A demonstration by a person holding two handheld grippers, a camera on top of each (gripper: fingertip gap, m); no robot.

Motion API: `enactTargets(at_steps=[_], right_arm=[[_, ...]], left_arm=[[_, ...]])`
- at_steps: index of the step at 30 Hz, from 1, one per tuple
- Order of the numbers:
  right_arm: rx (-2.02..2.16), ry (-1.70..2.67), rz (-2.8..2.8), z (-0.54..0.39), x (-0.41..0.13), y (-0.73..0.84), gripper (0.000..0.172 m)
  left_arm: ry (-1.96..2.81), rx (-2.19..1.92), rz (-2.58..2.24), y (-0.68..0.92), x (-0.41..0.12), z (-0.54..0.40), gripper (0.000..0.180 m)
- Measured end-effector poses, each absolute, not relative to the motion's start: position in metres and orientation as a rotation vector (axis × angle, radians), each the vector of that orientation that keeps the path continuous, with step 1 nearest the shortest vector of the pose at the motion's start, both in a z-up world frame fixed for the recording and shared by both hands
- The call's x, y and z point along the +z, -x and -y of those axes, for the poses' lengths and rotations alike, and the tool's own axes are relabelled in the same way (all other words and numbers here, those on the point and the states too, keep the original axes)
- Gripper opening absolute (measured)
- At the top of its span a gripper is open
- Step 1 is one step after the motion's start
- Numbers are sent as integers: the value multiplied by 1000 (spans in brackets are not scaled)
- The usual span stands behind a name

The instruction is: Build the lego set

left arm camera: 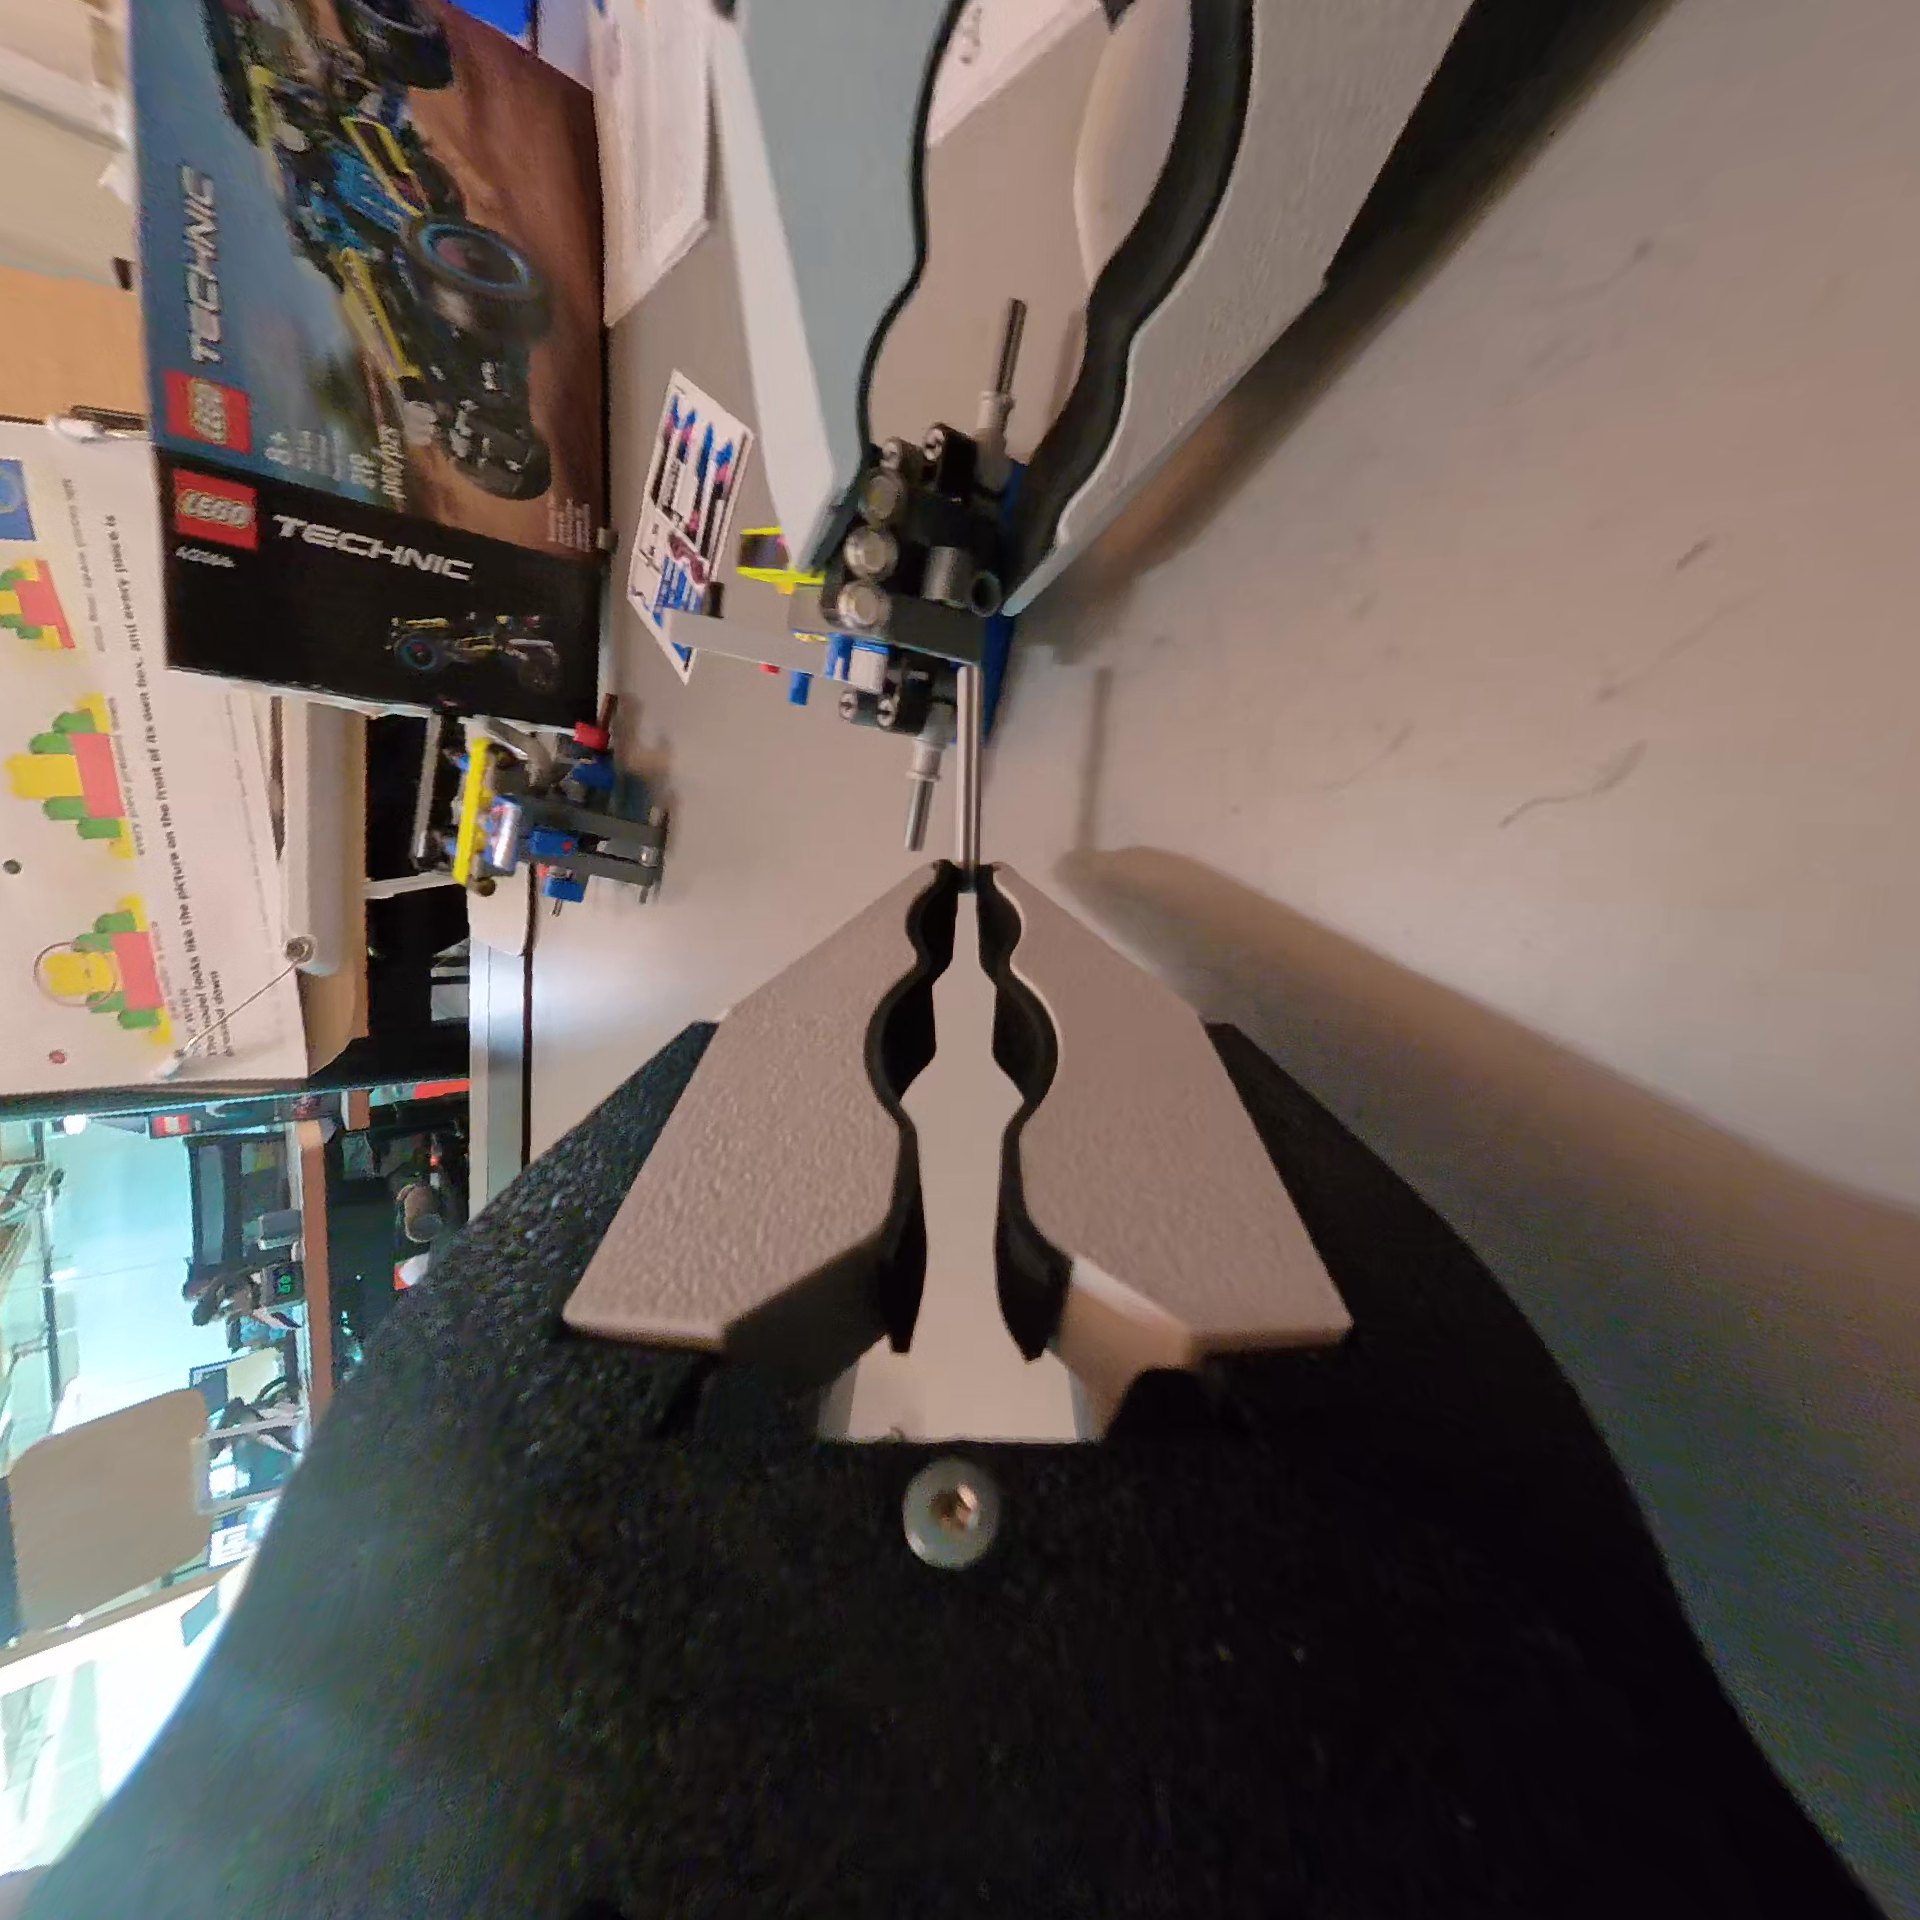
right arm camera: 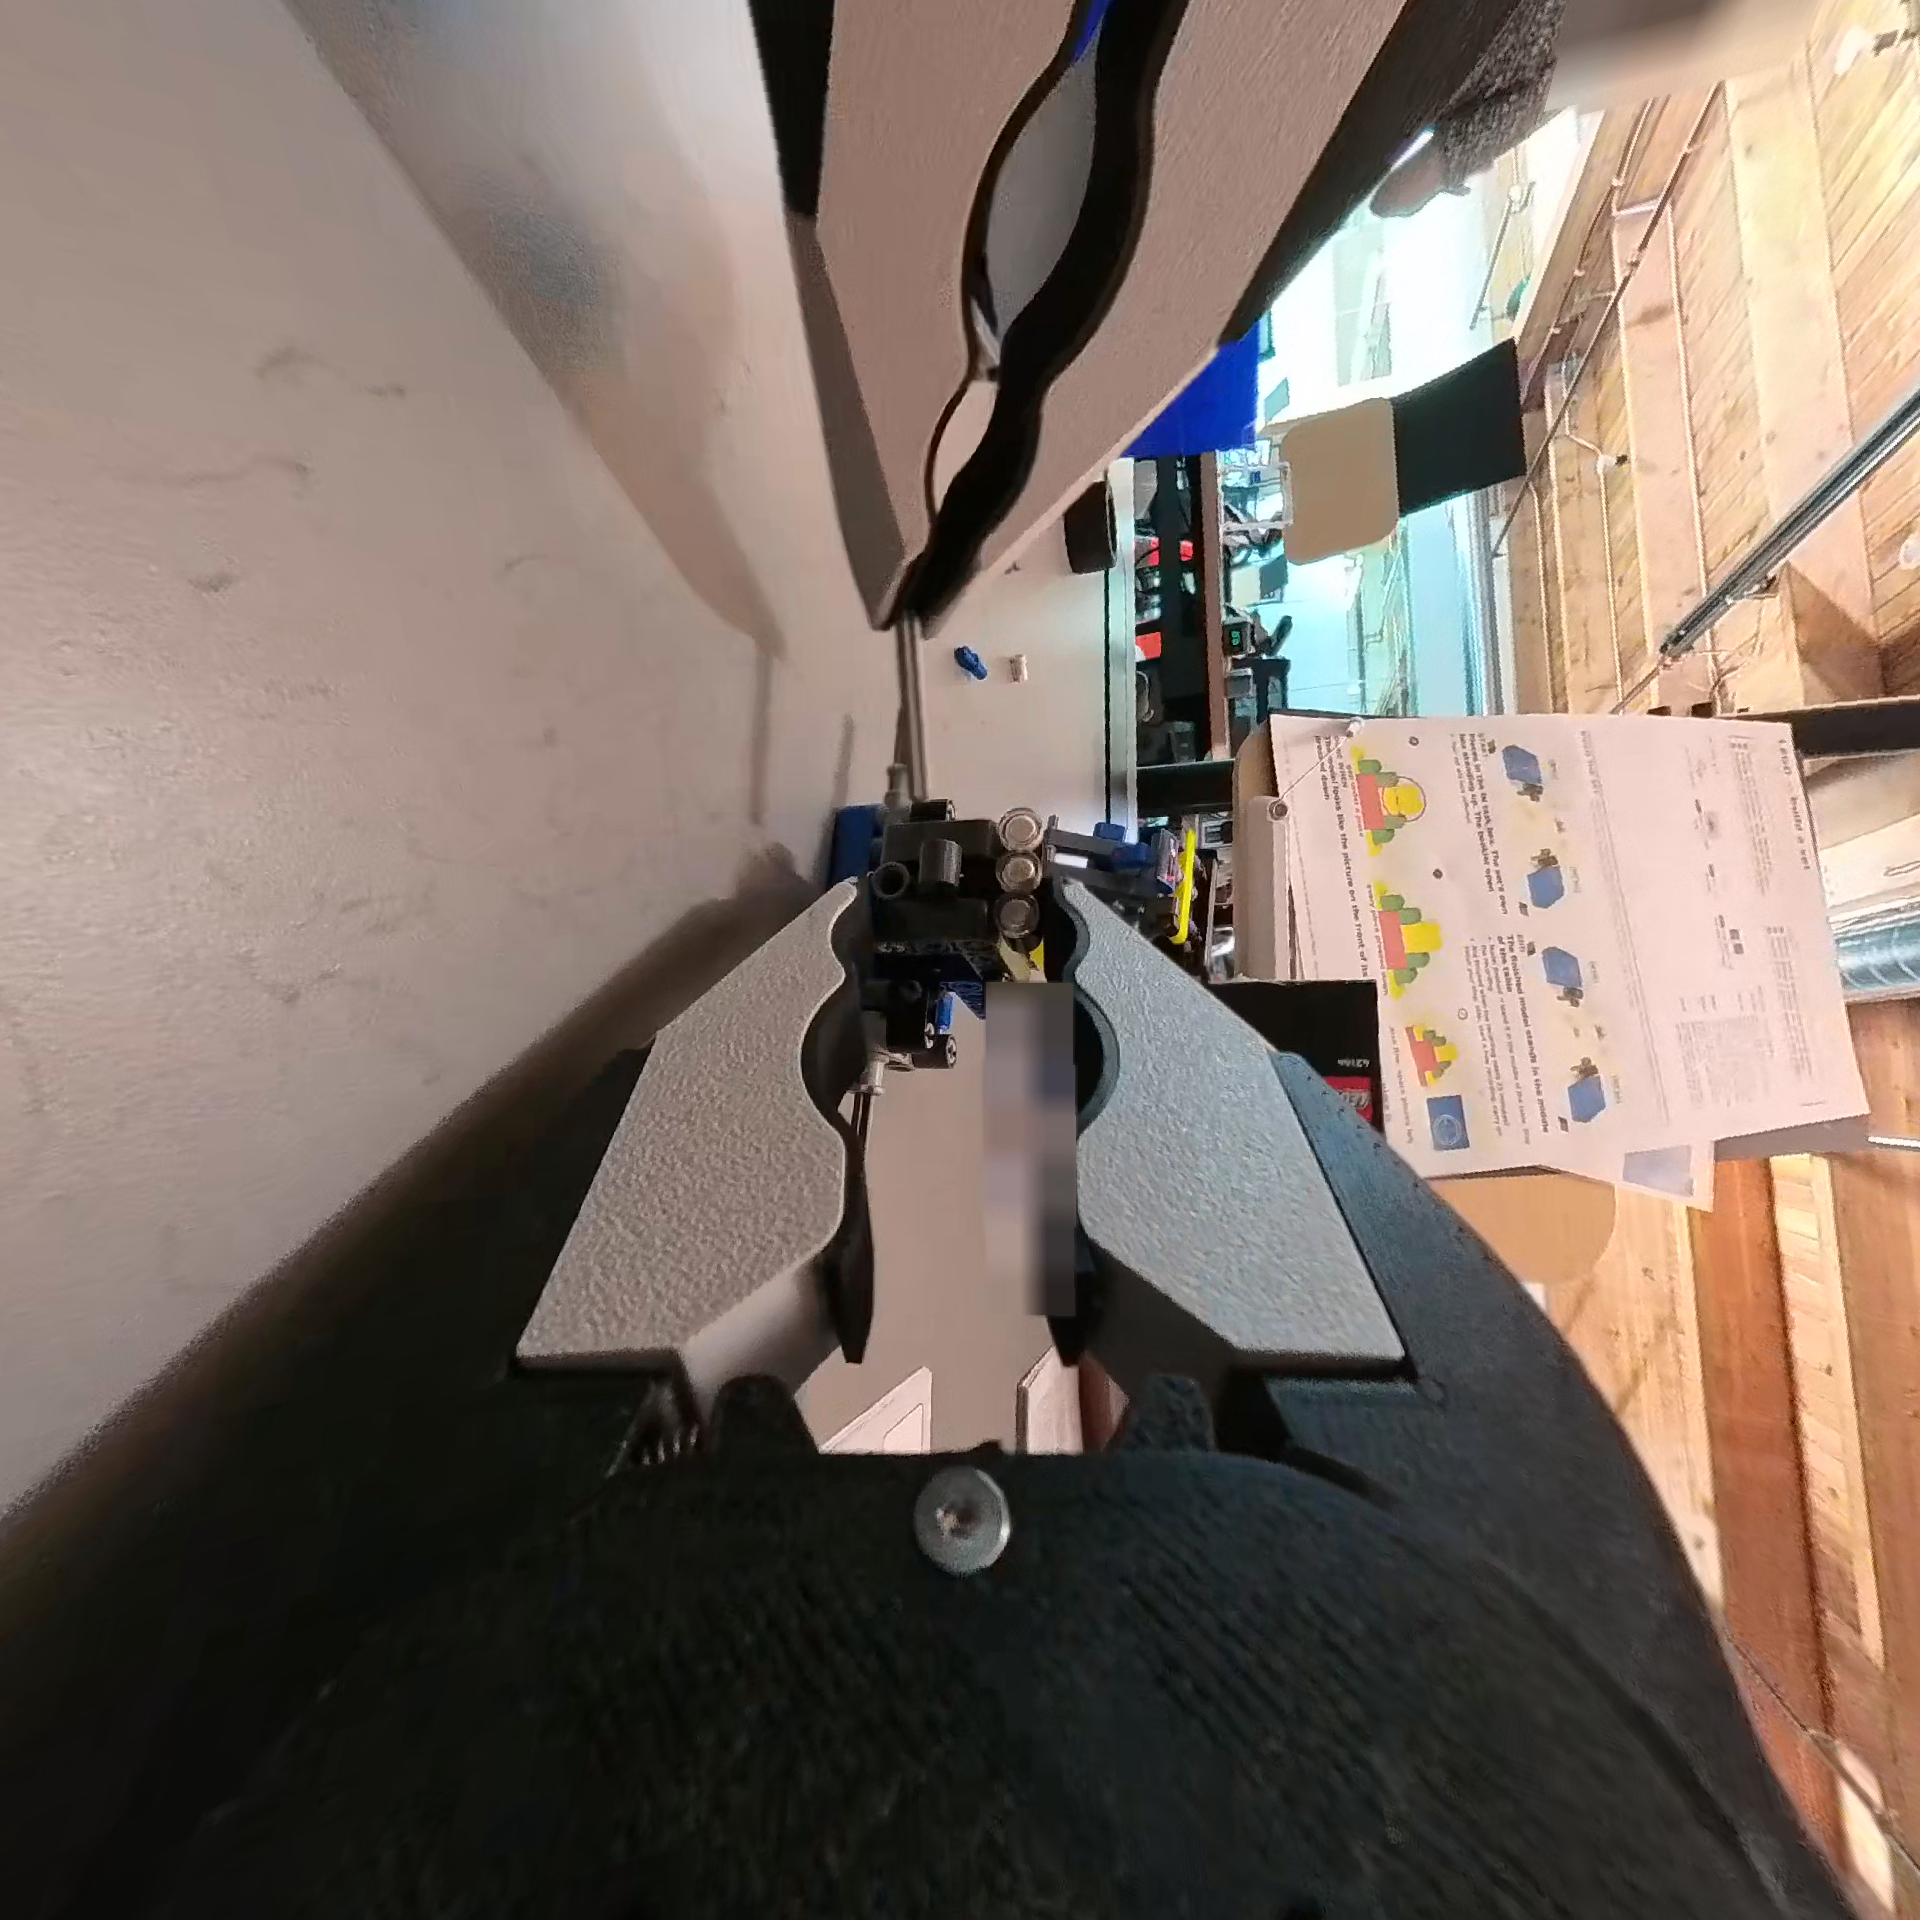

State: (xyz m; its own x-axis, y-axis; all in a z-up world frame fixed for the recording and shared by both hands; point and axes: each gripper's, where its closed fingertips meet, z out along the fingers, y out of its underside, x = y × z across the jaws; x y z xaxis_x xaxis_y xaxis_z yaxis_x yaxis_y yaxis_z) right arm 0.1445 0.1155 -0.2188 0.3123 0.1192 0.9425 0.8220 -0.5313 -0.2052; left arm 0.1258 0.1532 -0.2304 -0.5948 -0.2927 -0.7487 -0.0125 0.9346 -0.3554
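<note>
While the right gripper (right arm camera: 961,914) clamps the black brick assembly (left arm camera: 914,561) above the table (left arm camera: 1455,623), the left gripper (left arm camera: 971,878) pinches 1 thin grey rod (left arm camera: 968,769) sticking from that assembly.

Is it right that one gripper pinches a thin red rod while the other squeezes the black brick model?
Not quite: the rod is grey, not red. The left wrist view shows the left gripper shut on its end. The rest holds: the right gripper squeezes the black brick model.
</note>
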Motion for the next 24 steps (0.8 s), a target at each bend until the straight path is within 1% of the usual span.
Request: enactTargets(at_steps=[12,17,24], right_arm=[[-1235,1881,801,-117,-218,-144,30],[-1247,1888,806,-117,-219,-146,29],[-1225,1882,796,-116,-219,-147,29]], left_arm=[[189,-346,-2118,-129,-221,-146,1],[52,-226,-2034,-130,-215,-146,0],[24,-412,-2036,-126,-209,-139,0]])
